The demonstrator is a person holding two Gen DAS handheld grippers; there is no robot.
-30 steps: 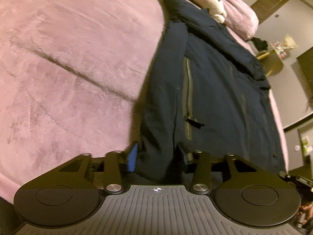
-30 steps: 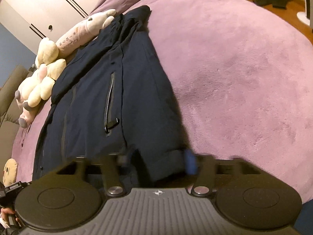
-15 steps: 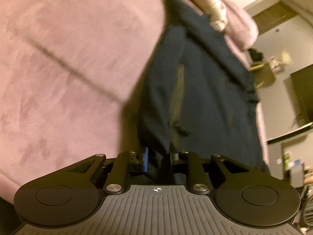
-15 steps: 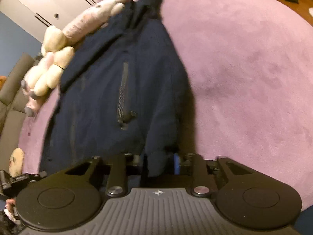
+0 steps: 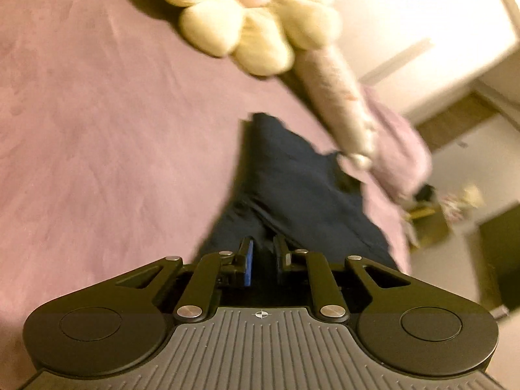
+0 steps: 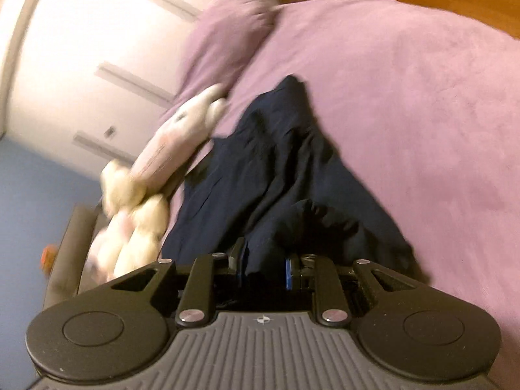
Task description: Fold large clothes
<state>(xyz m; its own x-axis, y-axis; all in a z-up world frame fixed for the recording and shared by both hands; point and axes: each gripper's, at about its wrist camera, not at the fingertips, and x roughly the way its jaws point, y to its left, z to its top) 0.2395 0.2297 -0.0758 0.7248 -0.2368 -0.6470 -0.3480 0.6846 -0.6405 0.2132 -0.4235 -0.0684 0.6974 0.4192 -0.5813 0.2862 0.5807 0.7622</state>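
Observation:
A dark navy jacket (image 5: 292, 188) lies lengthwise on a purple bed cover (image 5: 113, 130), its near hem lifted and bunched. My left gripper (image 5: 263, 247) is shut on one corner of that hem, with dark cloth pinched between the blue pad and the black finger. In the right wrist view the same jacket (image 6: 276, 169) rises in folds towards my right gripper (image 6: 265, 260), which is shut on the other hem corner, a thick wad of fabric between its pads. The far end of the jacket still rests flat on the bed cover (image 6: 422, 97). Both views are motion-blurred.
Cream plush toys (image 5: 260, 22) and a long pink plush (image 5: 334, 97) lie beside the jacket's far end, with a purple pillow (image 5: 399, 162) behind. The right wrist view shows the same long plush (image 6: 175, 143), the pillow (image 6: 224, 35), white wardrobe doors (image 6: 81, 48) and a sofa edge (image 6: 65, 243).
Both grippers closed on the jacket's near hem, then moved forward and up with it. The jacket now looks shorter and bunched, and the plush toys and pillow appear much closer.

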